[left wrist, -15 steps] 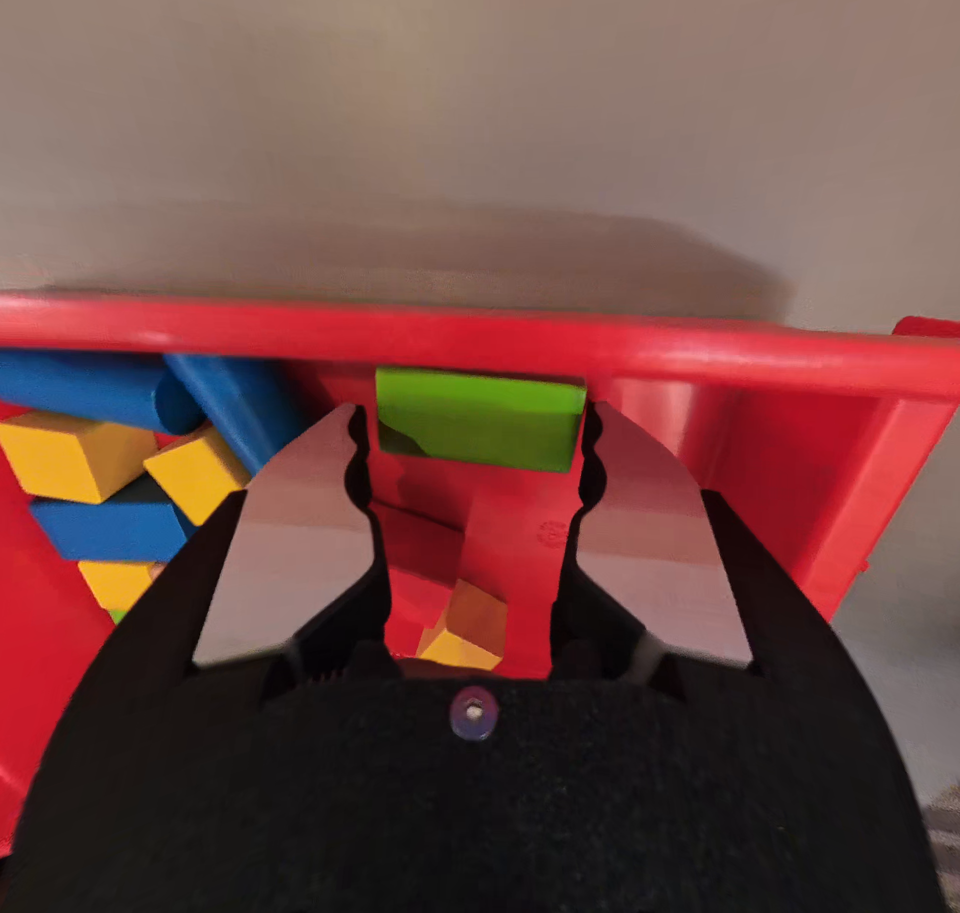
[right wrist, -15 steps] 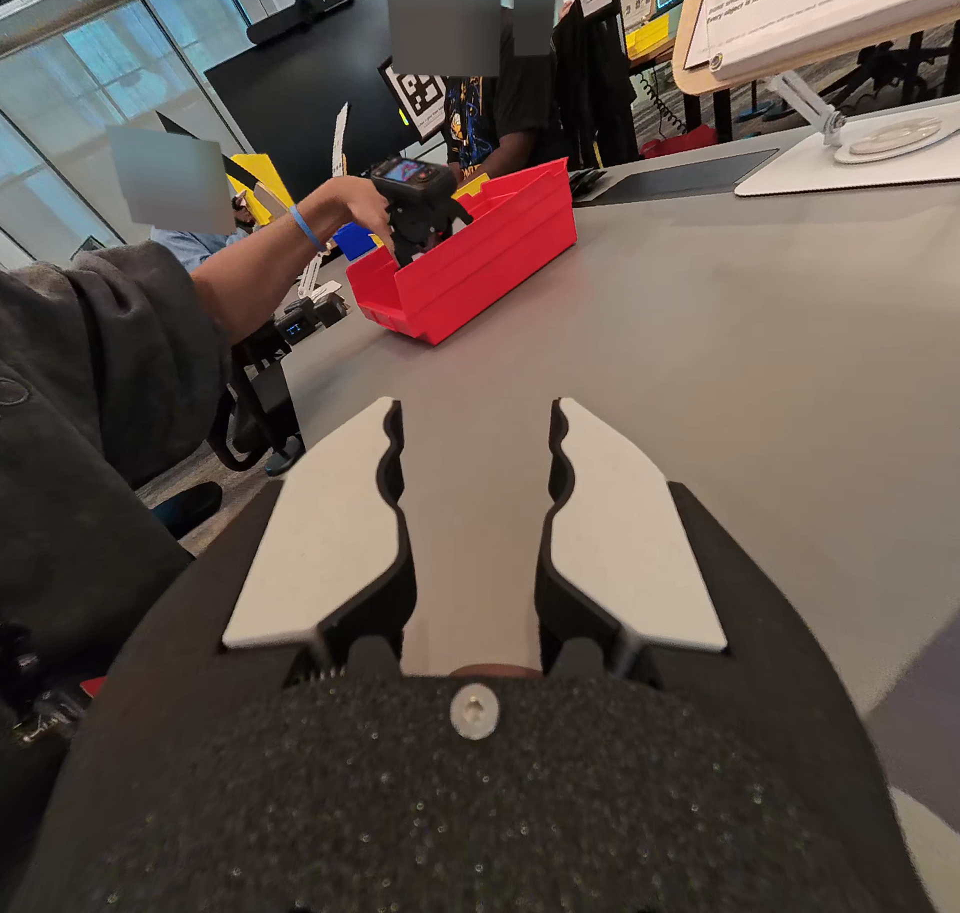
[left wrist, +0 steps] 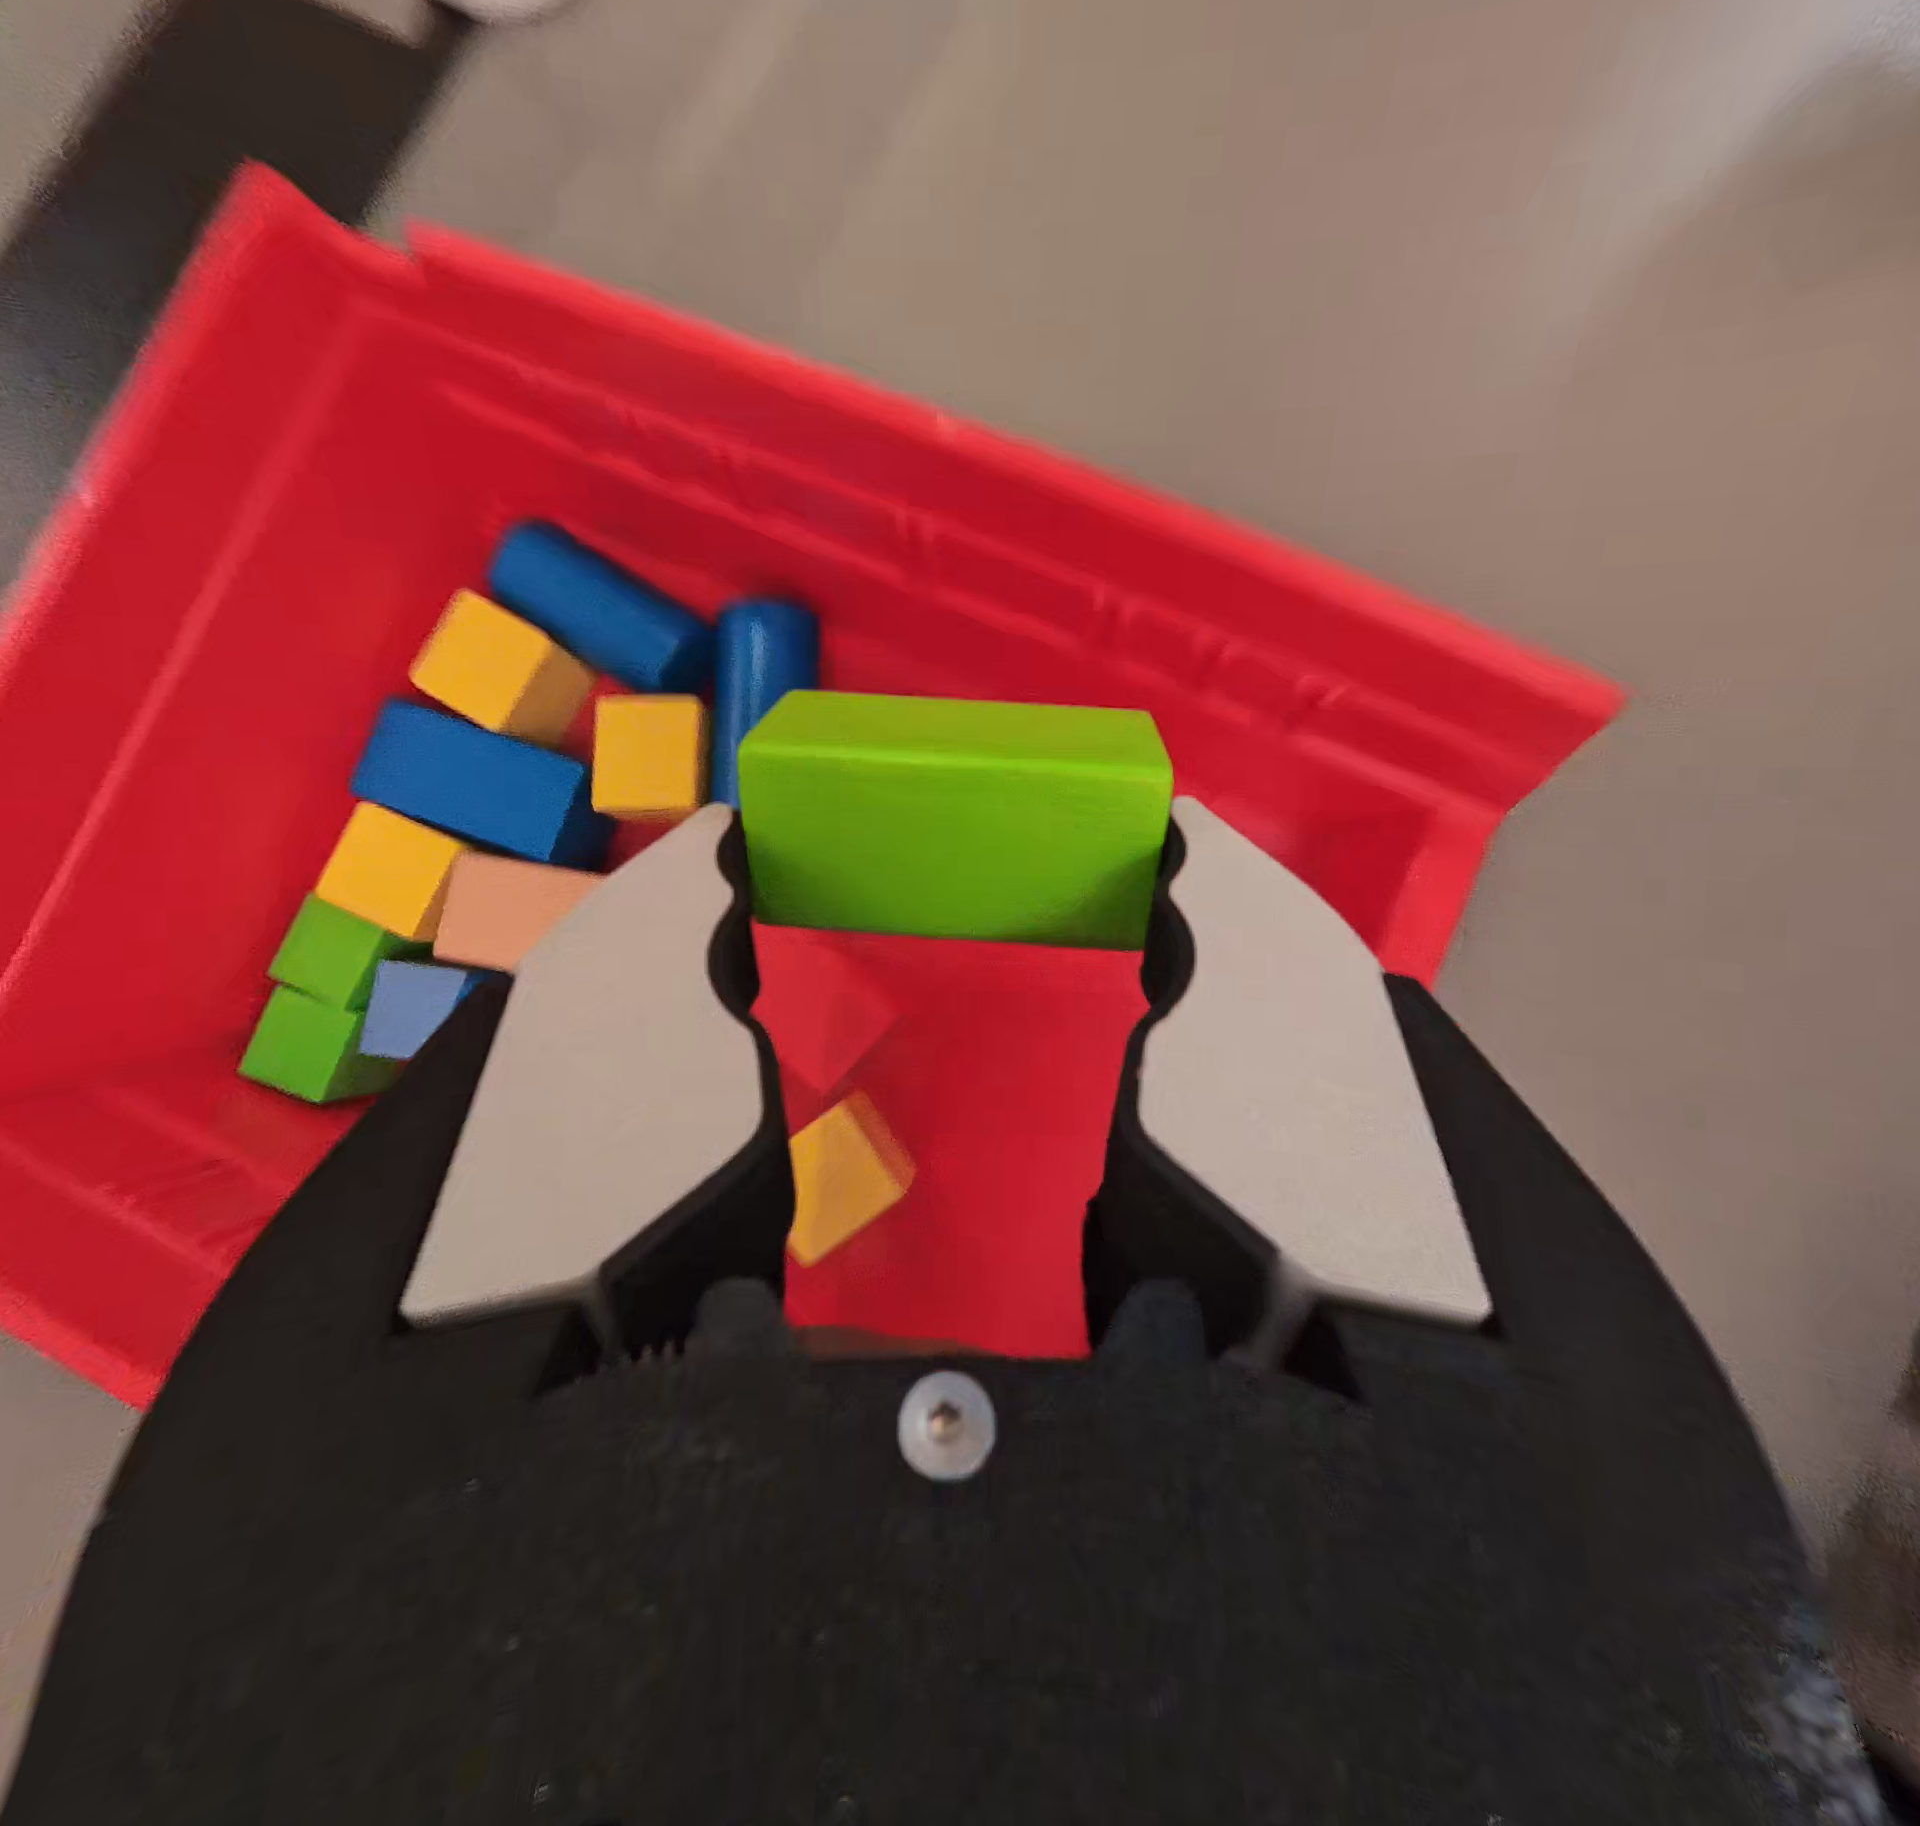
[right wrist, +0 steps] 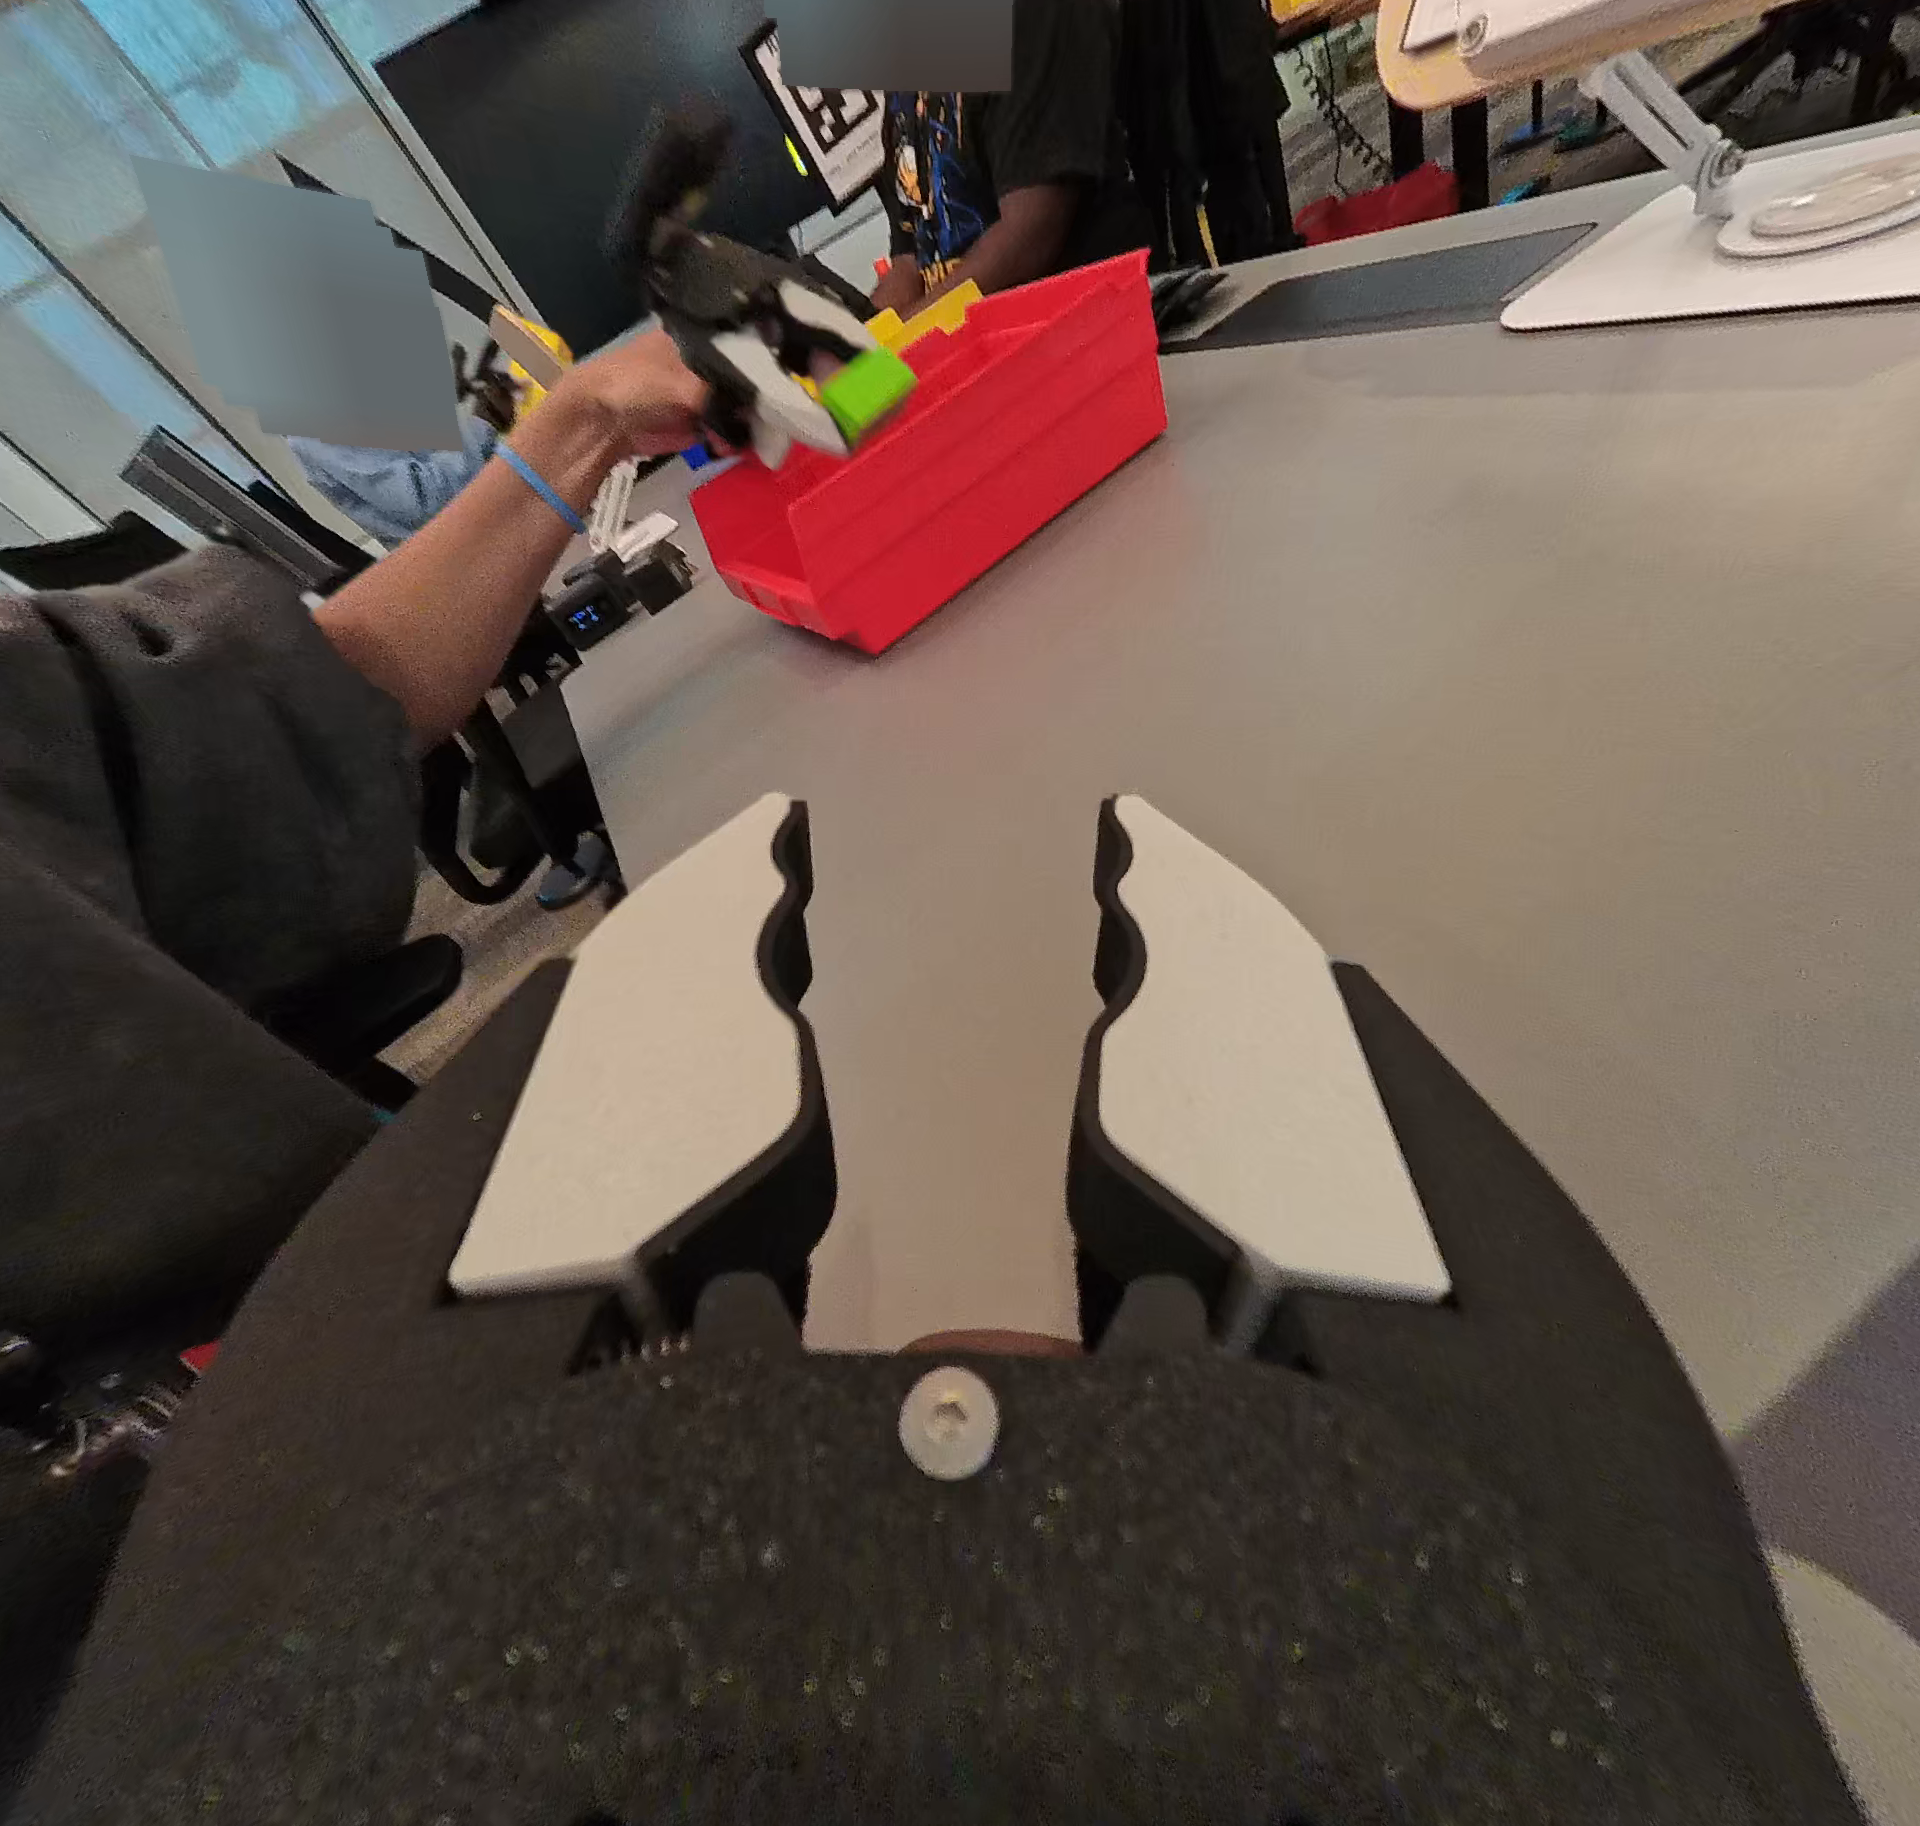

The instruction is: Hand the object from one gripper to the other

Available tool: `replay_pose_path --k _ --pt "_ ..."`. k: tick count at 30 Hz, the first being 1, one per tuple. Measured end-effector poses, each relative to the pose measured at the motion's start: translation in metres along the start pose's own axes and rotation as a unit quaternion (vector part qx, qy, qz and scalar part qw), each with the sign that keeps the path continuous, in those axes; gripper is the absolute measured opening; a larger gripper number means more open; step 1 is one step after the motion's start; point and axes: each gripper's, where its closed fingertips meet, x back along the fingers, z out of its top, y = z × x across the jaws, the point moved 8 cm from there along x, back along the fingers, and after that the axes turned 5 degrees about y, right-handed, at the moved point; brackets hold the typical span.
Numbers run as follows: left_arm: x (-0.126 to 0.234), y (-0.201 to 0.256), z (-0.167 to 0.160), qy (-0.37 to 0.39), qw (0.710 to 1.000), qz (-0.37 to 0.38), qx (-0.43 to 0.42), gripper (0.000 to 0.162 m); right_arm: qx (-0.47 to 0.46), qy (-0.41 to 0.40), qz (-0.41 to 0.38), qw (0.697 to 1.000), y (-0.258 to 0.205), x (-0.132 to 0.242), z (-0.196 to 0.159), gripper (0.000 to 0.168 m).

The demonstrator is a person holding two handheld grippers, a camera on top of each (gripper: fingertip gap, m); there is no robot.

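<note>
Right tongs point(right wrist: 951, 841): spread wide with nothing between them, low over the bare grey worktop point(right wrist: 1455, 737), nearest the camera; pale flat plates with wavy black inner edges.
Left tongs point(left wrist: 948, 846): pinching the green block point(left wrist: 951, 820) at their very tips; in the right wrist view they point(right wrist: 821, 405) hung in the air above the near end of the red bin point(right wrist: 966, 498), held by a hand point(right wrist: 613, 405) with a blue wristband.
Key relation: block point(right wrist: 868, 389) lay well ahead of the right tongs and up to their left, well apart from them; the left tongs pointed it roughly toward the right side.
Long axis: block sat crosswise between the left tongs, gripped by its two short ends, so its long faces and top were free.
Judgement: the right tongs would likely need to close on those free long faces, at a right angle to the left grip; the gap between the two tools had yet to be closed.
Block: smooth, painted, box-shaped, square-edged; probably wood, rigid and light.
Bin: glossy red plastic, ribbed walls, resting on the worktop.
Contents below: loose blocks point(left wrist: 478, 779) in blue, yellow, green and peach, some round rods, some bricks, one yellow wedge point(left wrist: 842, 1179).
Farther off: white flat stand point(right wrist: 1714, 249) and dark mat point(right wrist: 1403, 290) on the worktop; people beyond, blurred out.
</note>
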Motion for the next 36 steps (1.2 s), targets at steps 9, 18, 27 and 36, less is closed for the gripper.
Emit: replay_pose_path --k 9,18,27,36 --pt "0.004 0.067 0.090 0.329 0.908 -0.146 0.216 0.072 0.268 -0.014 0.027 0.963 0.004 -0.047 0.048 0.055" --pt "-0.093 0.142 0.174 0.261 0.785 -0.332 0.453 0.072 0.394 0.040 0.098 0.913 0.017 -0.138 0.112 0.051" --pt "-0.137 0.161 0.189 0.226 0.739 -0.393 0.499 0.072 0.386 -0.005 0.146 0.911 0.020 -0.160 0.114 0.043" --pt "-0.125 0.179 0.185 0.232 0.768 -0.411 0.433 0.106 0.377 0.027 0.140 0.915 0.022 -0.148 0.113 0.034"
